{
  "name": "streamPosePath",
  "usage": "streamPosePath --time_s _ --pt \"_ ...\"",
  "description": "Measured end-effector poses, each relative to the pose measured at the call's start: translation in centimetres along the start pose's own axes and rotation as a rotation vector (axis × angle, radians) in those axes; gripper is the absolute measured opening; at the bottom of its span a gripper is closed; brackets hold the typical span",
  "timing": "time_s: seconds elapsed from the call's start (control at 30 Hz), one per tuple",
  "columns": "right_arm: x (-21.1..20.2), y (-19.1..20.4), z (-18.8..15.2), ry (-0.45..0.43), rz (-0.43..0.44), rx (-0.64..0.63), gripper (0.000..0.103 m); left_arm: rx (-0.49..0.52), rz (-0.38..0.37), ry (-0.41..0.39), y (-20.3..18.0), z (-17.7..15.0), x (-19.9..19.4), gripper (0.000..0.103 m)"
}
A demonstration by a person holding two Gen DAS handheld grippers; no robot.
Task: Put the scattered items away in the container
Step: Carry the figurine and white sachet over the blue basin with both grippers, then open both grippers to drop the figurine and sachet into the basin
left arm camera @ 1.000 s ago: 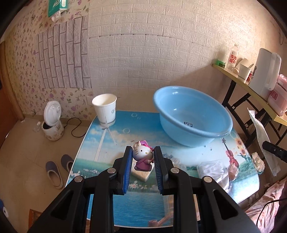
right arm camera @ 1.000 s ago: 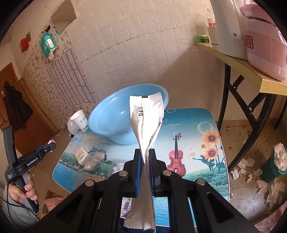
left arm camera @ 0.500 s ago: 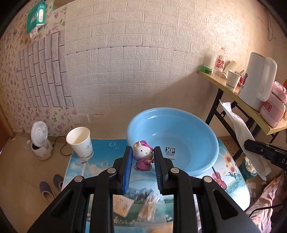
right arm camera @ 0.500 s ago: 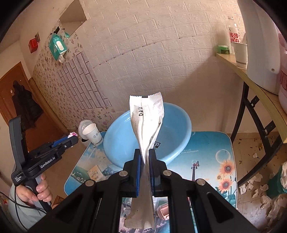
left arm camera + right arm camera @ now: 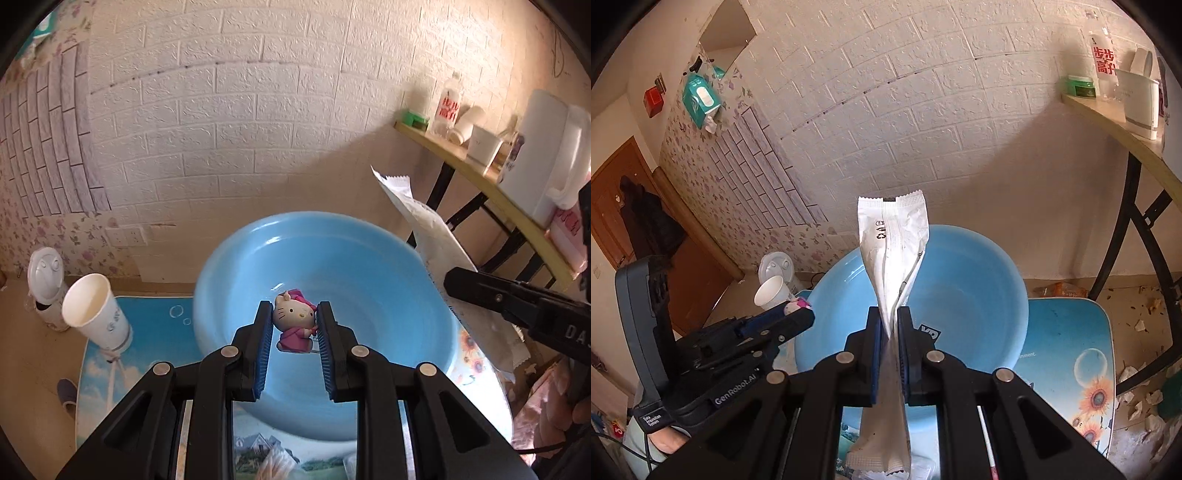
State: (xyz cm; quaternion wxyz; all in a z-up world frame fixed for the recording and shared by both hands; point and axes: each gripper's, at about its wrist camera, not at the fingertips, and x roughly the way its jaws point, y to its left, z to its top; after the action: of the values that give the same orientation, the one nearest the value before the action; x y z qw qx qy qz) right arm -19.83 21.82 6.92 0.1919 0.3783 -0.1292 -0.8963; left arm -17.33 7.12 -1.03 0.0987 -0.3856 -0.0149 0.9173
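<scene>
My left gripper [image 5: 293,314] is shut on a small Hello Kitty figure [image 5: 293,325] in a pink dress and holds it above the open blue basin [image 5: 369,258]. My right gripper [image 5: 889,317] is shut on a long white sachet [image 5: 894,251] that stands upright over the basin's [image 5: 979,288] near rim. The right gripper and its sachet [image 5: 436,243] also show in the left wrist view, at the basin's right edge. The left gripper [image 5: 798,314] shows in the right wrist view, at the basin's left side.
A white paper cup [image 5: 96,314] stands on the picture-printed table [image 5: 155,325] left of the basin. A bag of cotton swabs [image 5: 275,463] lies at the table's near edge. A wooden shelf [image 5: 480,192] with a kettle and bottles stands to the right. Paper scraps litter the floor [image 5: 1141,387].
Both grippers have moved forward with their loads and now hang over the basin. The figure was lifted from the table's near part a second ago.
</scene>
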Motion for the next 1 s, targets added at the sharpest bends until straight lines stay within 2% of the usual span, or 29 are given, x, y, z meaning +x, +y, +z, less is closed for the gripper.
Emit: streamPosePath --time_s 0.13,0.27,0.43,0.63,0.9,1.0 --pt "2.8 -0.9 0.4 0.036 -0.026 -0.016 0.009 0.028 0.016 0.033 0.1 0.1 1.9 0.022" --pt "5.4 -2.1 0.6 0.064 -0.009 0.024 0.009 0.101 0.054 0.038 -0.5 0.4 3.2 0.022" --pt "8.4 -2.6 0.1 0.108 -0.016 0.047 0.009 0.131 0.078 0.06 -0.6 0.0 4.4 0.022" --pt "9.7 -2.1 -0.3 0.134 -0.029 0.027 0.009 0.21 0.098 0.098 -1.9 -1.1 5.4 0.022" --pt "10.4 -1.4 -0.5 0.159 -0.036 0.029 0.009 0.204 0.111 0.105 -1.7 -0.7 5.0 0.023" --pt "10.8 -1.1 -0.2 0.167 -0.026 0.03 0.009 0.194 0.11 0.101 -1.2 -0.4 4.6 0.027"
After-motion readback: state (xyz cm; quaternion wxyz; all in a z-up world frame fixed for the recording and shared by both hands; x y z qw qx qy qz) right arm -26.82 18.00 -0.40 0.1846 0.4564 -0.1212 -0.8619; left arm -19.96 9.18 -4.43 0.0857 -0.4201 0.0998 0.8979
